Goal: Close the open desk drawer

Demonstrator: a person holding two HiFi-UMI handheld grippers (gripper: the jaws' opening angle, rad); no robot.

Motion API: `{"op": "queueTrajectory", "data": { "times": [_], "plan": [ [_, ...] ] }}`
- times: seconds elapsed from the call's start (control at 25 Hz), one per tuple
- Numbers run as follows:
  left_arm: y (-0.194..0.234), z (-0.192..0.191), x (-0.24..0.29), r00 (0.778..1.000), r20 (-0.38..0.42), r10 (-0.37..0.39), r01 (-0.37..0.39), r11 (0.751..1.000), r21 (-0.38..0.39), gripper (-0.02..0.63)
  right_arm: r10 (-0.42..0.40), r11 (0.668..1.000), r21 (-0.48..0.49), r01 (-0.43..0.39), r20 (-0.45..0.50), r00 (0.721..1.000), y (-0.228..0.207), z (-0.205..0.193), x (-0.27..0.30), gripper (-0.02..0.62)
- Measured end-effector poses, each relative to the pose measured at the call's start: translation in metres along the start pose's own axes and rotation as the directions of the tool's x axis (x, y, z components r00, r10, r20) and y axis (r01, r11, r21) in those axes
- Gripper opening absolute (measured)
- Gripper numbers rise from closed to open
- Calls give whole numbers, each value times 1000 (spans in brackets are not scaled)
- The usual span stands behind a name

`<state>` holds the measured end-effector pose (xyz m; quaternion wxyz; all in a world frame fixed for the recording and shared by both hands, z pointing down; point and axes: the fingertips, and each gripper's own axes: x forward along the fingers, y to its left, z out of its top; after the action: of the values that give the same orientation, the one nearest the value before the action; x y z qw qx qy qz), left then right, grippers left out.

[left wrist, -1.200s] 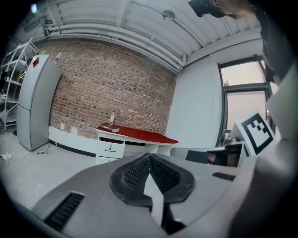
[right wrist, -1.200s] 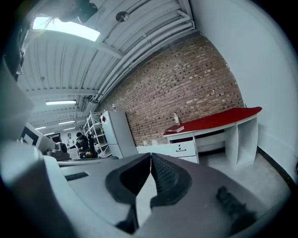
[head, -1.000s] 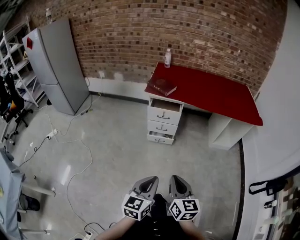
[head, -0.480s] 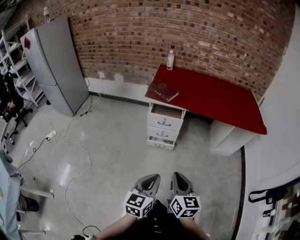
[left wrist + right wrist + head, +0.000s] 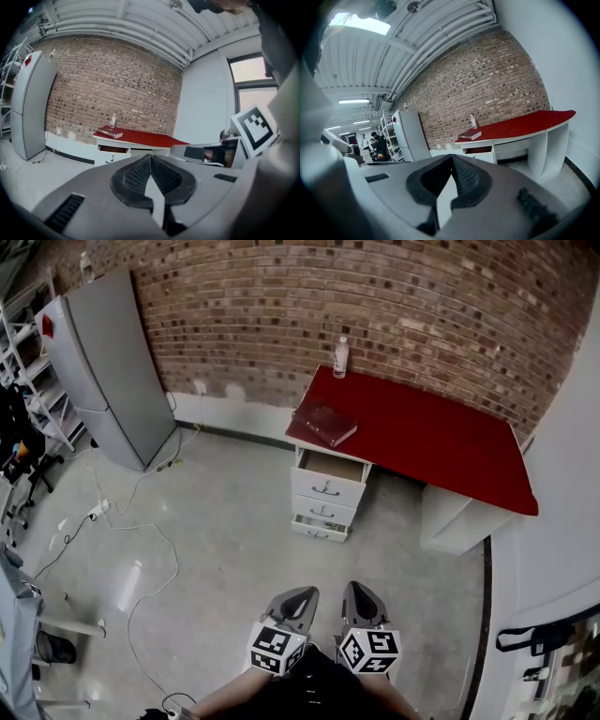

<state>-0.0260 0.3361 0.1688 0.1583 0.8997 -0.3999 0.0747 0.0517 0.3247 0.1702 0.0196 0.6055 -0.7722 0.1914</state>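
Observation:
A white desk with a red top (image 5: 441,442) stands against the brick wall. Its top drawer (image 5: 328,472) is pulled out; the two drawers below it are pushed in. The same open drawer (image 5: 111,150) shows in the left gripper view and again as the open drawer (image 5: 480,152) in the right gripper view. My left gripper (image 5: 302,597) and right gripper (image 5: 356,593) are held side by side low in the head view, well short of the desk. Both are shut with nothing between the jaws.
A brown book (image 5: 324,422) lies on the desk's left corner and a water bottle (image 5: 341,356) stands by the wall. A grey fridge (image 5: 103,362) stands at the left, with cables (image 5: 141,531) across the floor. Shelving (image 5: 26,362) is far left.
The view has shifted slightly toward the desk; the desk sits a little lower and larger in the head view. Both grippers keep their place and stay shut.

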Motion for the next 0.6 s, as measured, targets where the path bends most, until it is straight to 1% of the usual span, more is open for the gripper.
{"op": "queueTrajectory", "data": {
  "times": [0.08, 0.32, 0.48, 0.6],
  "plan": [
    [1, 0, 8, 1000, 2, 2, -2, 1000, 6, 9, -16, 1000, 2, 16, 7, 1000, -12, 3, 4, 6],
    [7, 2, 27, 1000, 19, 16, -16, 1000, -11, 9, -53, 999, 8, 53, 36, 998, -41, 14, 12, 6],
    [5, 8, 33, 999, 38, 13, -13, 1000, -13, 9, -44, 999, -6, 45, 39, 998, -44, 17, 13, 6],
    [6, 8, 36, 999, 39, 23, -21, 999, -34, 9, -33, 999, -16, 33, 35, 999, -44, 19, 15, 6]
  ]
}}
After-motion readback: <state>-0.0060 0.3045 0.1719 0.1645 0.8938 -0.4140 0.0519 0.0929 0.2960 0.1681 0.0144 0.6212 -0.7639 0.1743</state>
